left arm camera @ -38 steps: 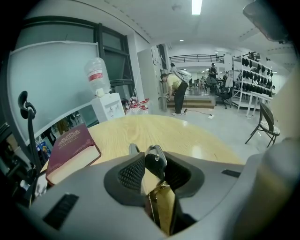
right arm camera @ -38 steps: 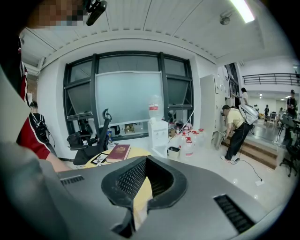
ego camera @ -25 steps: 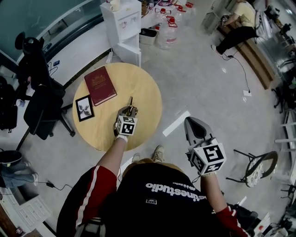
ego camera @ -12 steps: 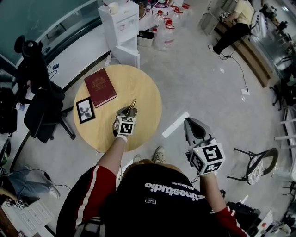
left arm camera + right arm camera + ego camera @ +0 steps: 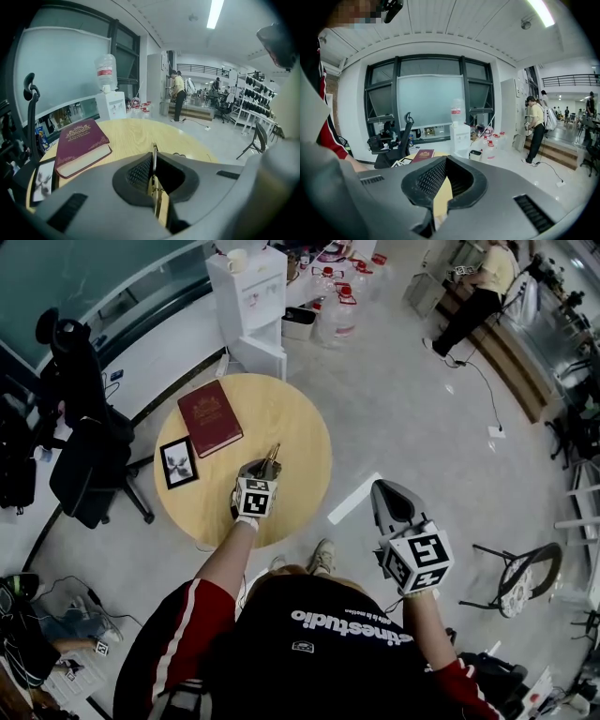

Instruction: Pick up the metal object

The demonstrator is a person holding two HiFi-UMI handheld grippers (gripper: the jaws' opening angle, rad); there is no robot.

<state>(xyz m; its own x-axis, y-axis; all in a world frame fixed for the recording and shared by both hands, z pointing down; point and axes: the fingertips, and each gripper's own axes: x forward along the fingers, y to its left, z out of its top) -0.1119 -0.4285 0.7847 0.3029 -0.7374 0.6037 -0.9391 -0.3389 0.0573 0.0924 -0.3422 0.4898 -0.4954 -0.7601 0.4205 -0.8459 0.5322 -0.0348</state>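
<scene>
Grasp step: left gripper (image 5: 260, 468) clamped on the thin metal object (image 5: 273, 453), edge-on between its pads over the bench (image 5: 291, 418); right gripper (image 5: 394, 498) closed, empty, off the bench; next move, judged: steady straight lift.

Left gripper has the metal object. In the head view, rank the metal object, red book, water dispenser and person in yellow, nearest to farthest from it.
1. metal object, held in the jaws of the left gripper.
2. red book, on the table, ahead and left.
3. water dispenser, standing beyond the table.
4. person in yellow, far off to the right.
</scene>
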